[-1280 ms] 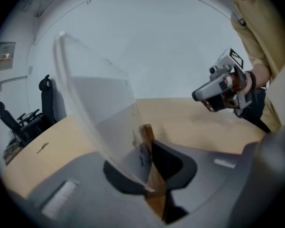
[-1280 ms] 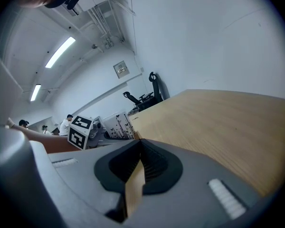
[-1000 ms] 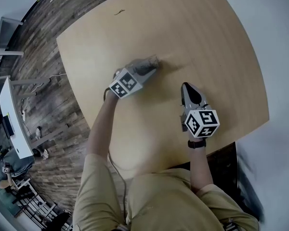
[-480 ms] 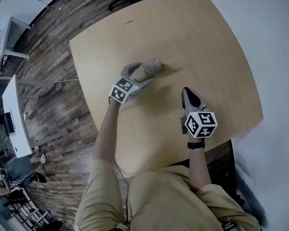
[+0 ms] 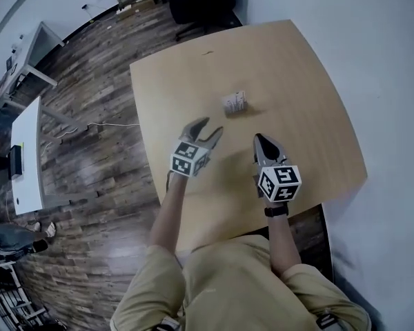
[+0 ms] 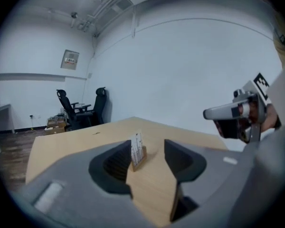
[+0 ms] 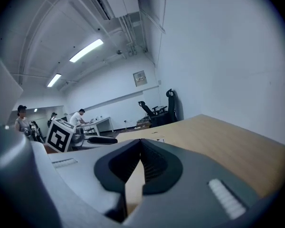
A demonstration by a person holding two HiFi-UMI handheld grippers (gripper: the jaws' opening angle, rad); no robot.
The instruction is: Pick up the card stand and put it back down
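The card stand [image 5: 234,103] stands upright near the middle of the table [image 5: 310,88], apparently already set down, so the left gripper [image 5: 211,127], toward the near edge, is closing its parted jaws on nothing, while the right gripper [image 5: 260,140] idles pressed together, empty.

No wording can be read anywhere. Fine print is carried by the white card [image 6: 137,144] in the small wooden card stand [image 5: 235,103] on the pale wooden counter [image 5: 297,116], but it is too small to be made out; the framed wall notice [image 6: 70,60] is likewise blurred.
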